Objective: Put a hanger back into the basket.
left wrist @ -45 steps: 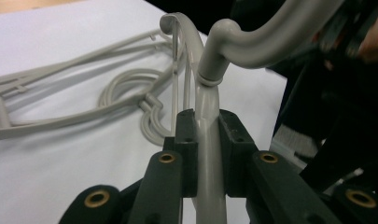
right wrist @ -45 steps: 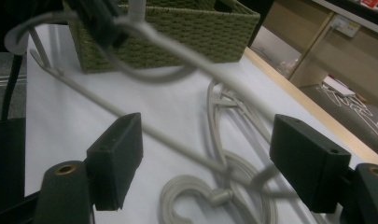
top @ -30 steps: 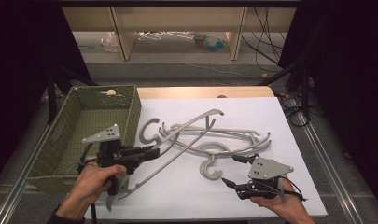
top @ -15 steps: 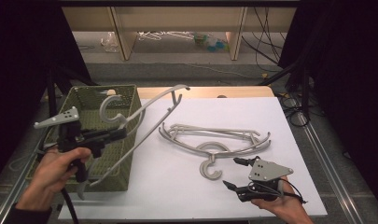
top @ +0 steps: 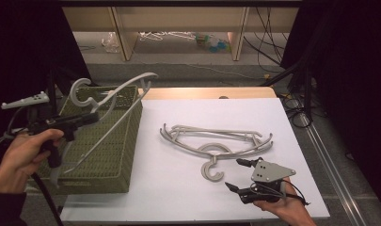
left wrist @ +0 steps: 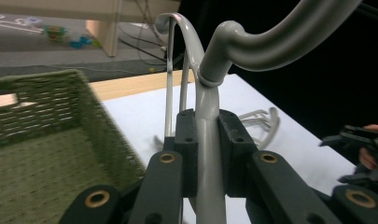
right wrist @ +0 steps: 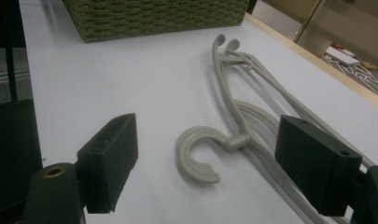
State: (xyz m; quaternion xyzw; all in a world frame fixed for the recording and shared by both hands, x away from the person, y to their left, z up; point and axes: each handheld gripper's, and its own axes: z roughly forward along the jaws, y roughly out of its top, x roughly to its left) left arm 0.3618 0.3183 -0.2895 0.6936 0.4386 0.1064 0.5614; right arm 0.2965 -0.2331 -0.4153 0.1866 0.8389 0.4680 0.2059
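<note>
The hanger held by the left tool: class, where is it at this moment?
In the high view the held hanger hangs at the left, above the green basket, clamped in the left tool, apart from the hangers on the white table.

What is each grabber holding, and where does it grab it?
The left gripper pinches a grey hanger by its neck, just below the hook. The right gripper is open, holding nothing.
</note>
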